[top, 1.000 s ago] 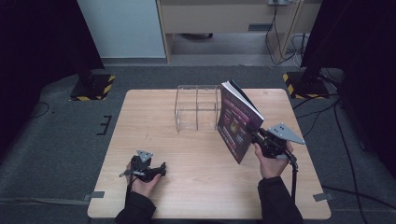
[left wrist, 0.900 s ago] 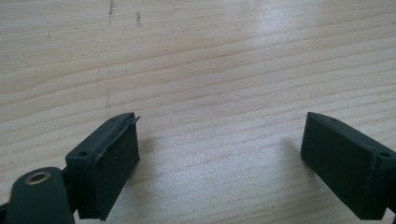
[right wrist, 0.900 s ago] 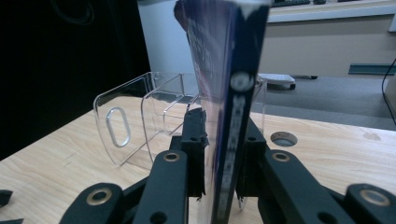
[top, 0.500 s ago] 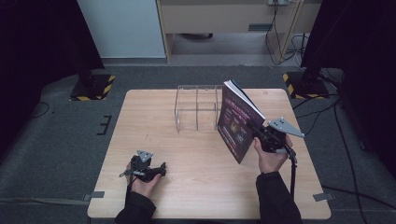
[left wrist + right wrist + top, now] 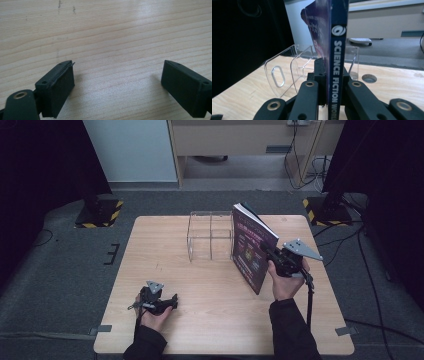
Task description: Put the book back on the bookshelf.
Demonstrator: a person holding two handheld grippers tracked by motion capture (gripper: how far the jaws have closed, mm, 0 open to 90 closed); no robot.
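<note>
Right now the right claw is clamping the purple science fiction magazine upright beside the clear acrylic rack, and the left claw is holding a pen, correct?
Not quite. The left claw holds nothing: the left gripper view shows its jaws open over the bare wooden table. The rest is right.

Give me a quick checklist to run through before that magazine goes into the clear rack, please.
1. Right claw shut on the magazine: ok, the jaws pinch its spine.
2. Magazine upright: ok, spine near vertical in the right gripper view.
3. Magazine clear of the acrylic rack: ok, it stands beside the rack's right end, not inside.
4. Rack slots free: ok, both compartments look empty.
5. Left claw out of the way: ok, open, resting low over the table near the front edge.
6. Rack steady on the table: cannot tell.
</note>
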